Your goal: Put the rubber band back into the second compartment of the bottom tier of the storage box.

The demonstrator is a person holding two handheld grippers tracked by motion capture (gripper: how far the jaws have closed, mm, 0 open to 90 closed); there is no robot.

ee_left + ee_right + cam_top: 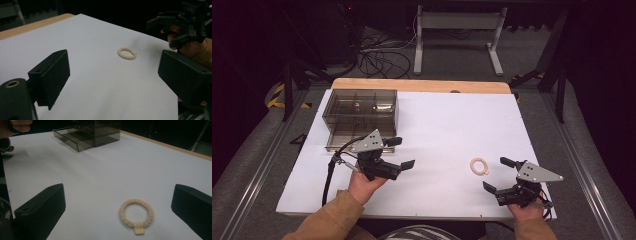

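Lying flat: the cream braided ring is resting on the white table, lower right of centre in the high view, just ahead of the right gripper.
Right jaws: released, standing wide on either side of the ring, touching nothing.
Left jaws: the left gripper is standing released and empty near the smoky drawer box, whose lower drawer is sitting pulled out.
Slip risk: the thin ring is probably sliding or tipping if 1 pad is meeting it first.
Miss risk: pads are likely scraping the table and closing over the ring.
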